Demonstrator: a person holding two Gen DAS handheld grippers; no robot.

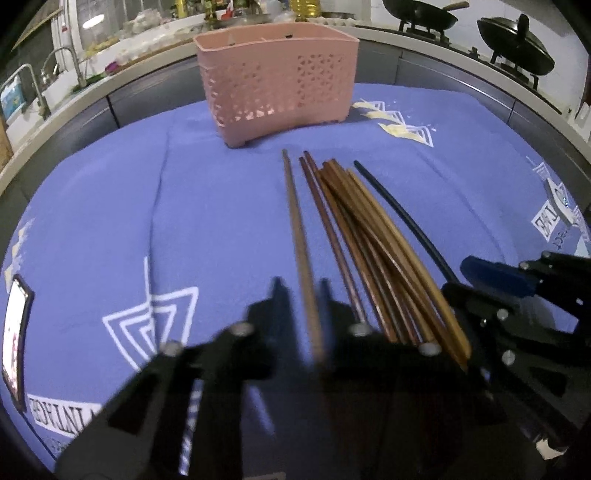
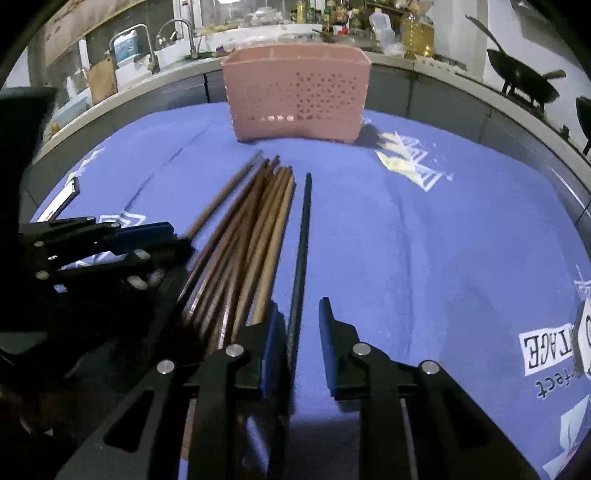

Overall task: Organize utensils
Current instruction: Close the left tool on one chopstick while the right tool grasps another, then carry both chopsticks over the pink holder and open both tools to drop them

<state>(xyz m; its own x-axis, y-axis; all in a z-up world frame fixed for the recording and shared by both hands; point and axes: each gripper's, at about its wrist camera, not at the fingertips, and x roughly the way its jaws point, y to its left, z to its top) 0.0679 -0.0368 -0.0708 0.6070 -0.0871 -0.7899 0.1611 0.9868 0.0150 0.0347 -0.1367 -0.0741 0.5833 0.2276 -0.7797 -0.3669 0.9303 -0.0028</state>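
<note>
Our left gripper (image 1: 299, 291) straddles a lone brown chopstick (image 1: 295, 221), jaws narrowly apart; our right gripper (image 2: 303, 314) brackets the black chopstick (image 2: 302, 236), not closed. Both lie near the pink basket (image 2: 295, 92). Thin, stiff, light, probably slippery: we pinch near ends.

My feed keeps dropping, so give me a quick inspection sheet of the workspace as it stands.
Surface: blue printed cloth, creased.
Job's things: pink holder upright at the far side; brown chopsticks bundled on the cloth; one brown chopstick apart; black chopstick alongside.
Clutter: nothing seen on the cloth.
Grippers: left hand-held gripper open around the lone brown chopstick; right hand-held gripper open around the black chopstick.
Cables: nothing seen.
Surroundings: counter with faucets, bottles, woks.
</note>
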